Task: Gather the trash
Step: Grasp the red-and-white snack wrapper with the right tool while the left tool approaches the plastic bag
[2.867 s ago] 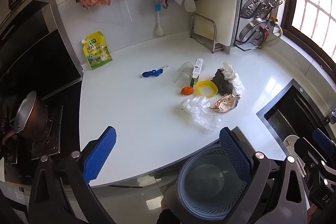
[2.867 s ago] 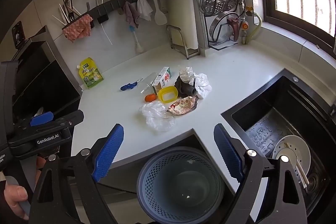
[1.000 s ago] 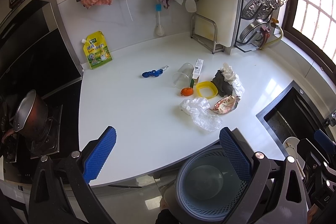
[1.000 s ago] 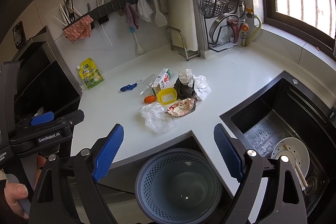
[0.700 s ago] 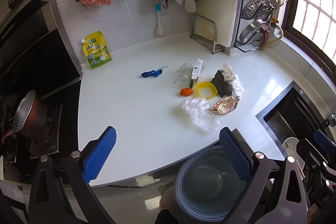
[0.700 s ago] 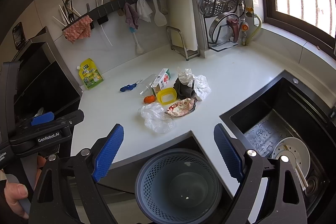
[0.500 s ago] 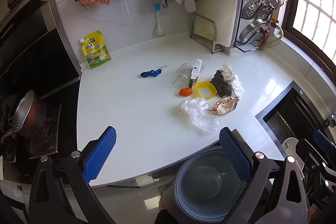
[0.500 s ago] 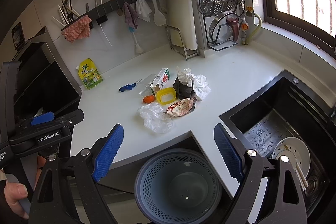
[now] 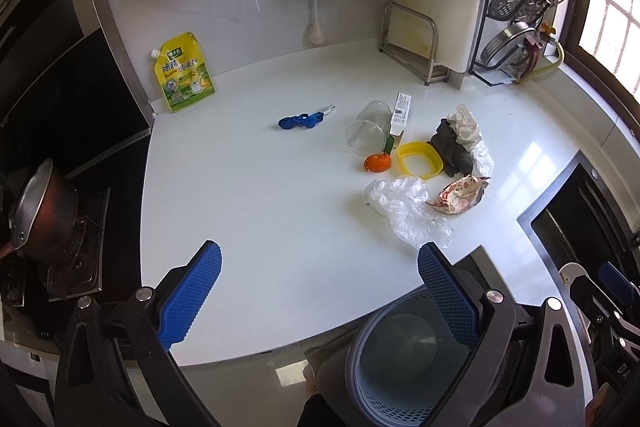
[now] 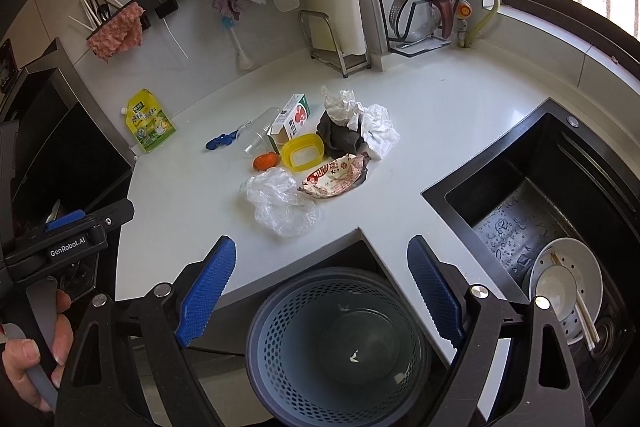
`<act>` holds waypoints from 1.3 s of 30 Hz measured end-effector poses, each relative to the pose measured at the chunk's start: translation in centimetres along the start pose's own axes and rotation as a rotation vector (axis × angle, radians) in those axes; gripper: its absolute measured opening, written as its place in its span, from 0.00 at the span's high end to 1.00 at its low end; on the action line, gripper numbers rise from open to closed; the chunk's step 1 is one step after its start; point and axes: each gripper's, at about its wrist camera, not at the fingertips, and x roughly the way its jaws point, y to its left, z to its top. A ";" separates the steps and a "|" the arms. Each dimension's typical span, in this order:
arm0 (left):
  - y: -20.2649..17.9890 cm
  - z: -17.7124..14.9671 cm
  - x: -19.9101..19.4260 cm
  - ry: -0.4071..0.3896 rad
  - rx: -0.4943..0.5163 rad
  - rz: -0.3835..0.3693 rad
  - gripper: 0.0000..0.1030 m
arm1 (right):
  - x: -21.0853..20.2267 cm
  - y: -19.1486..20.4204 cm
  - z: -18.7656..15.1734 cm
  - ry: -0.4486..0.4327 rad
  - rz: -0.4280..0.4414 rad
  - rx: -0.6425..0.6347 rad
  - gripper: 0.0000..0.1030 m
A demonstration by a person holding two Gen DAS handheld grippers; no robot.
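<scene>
A pile of trash lies mid-counter: a clear plastic bag, a red-and-white snack wrapper, an orange peel, a yellow lid, a small carton, a clear cup, and crumpled paper on a dark cloth. A grey perforated bin stands on the floor below the counter edge. My left gripper and right gripper are both open and empty, held short of the trash.
A yellow pouch leans on the back wall. A blue tool lies near the cup. A black sink with a white bowl is at right. A stove with a pot is at left. Racks line the back.
Both grippers have shifted only slightly; the views are almost unchanged. Nothing on the counter has moved.
</scene>
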 end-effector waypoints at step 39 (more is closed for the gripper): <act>0.5 2.6 17.3 0.087 0.056 -0.085 0.06 | 24.1 1.2 4.1 0.133 -0.184 0.013 0.33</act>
